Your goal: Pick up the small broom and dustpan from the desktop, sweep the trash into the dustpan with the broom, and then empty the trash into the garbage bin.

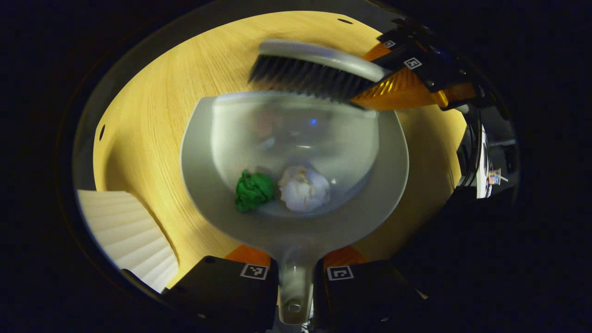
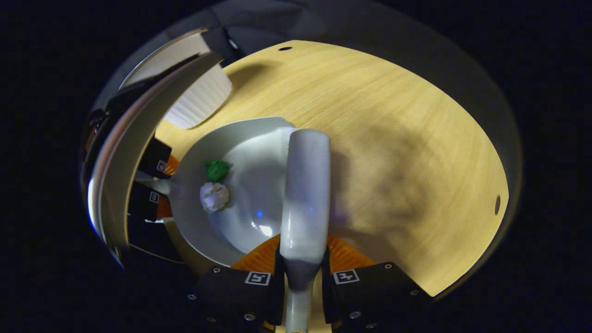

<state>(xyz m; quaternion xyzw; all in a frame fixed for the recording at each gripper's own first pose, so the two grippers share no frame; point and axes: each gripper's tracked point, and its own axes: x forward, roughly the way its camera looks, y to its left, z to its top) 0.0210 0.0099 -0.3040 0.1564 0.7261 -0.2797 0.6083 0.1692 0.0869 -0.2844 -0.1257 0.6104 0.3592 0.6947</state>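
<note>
At the bottom of the left gripper view, the left gripper (image 1: 296, 277) has its two fingers pressed on the handle of the grey dustpan (image 1: 296, 217), one at each side. The pan is above the wooden desktop (image 1: 152, 125), with its mouth at the far side. Inside it, near the handle end, a green paper ball (image 1: 253, 190) lies just beside a white paper ball (image 1: 304, 188); they seem to touch. At the far edge of the pan, the broom (image 1: 314, 69) has its dark bristles over the rim, and the right gripper (image 1: 411, 76) holds it from the right. A white ribbed garbage bin (image 1: 129, 236) is at the near left.

Low in the right gripper view, the right gripper (image 2: 300, 275) pinches the broom's (image 2: 305, 194) handle between both fingers, the broom head pointing far. To the left, the dustpan (image 2: 231, 185) carries the green ball (image 2: 216, 169) and the white ball (image 2: 214, 196), and the left gripper (image 2: 155, 185) grips its handle. The bin (image 2: 199, 99) is at the far left, on the desktop (image 2: 393, 138).
</note>
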